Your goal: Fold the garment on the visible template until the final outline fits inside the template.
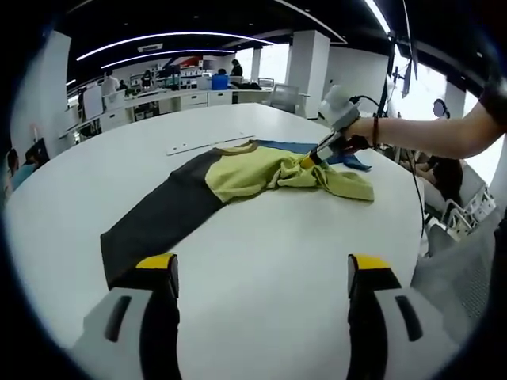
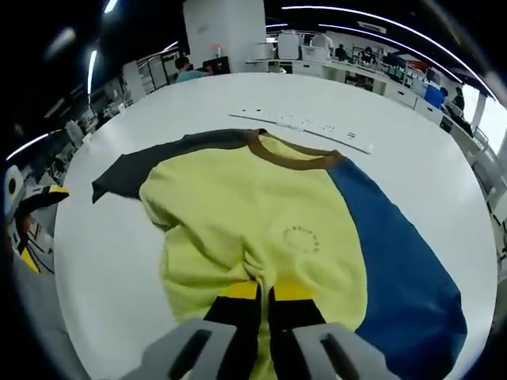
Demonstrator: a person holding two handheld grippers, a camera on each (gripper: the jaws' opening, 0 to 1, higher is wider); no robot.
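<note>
White tabletop (image 2: 119, 261) carries my yellow shirt (image 2: 238, 222), its round chest print unreadable, right gripper (image 2: 265, 294) pinched shut on its hem, left gripper (image 1: 261, 273) gaping empty beside it.

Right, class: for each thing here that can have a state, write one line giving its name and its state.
garment: partly folded, bunched, yellow body pinched at its near edge
dark sleeve: spread flat on the table
blue sleeve: spread flat
left gripper: open, holding nothing
right gripper: shut on garment
</note>
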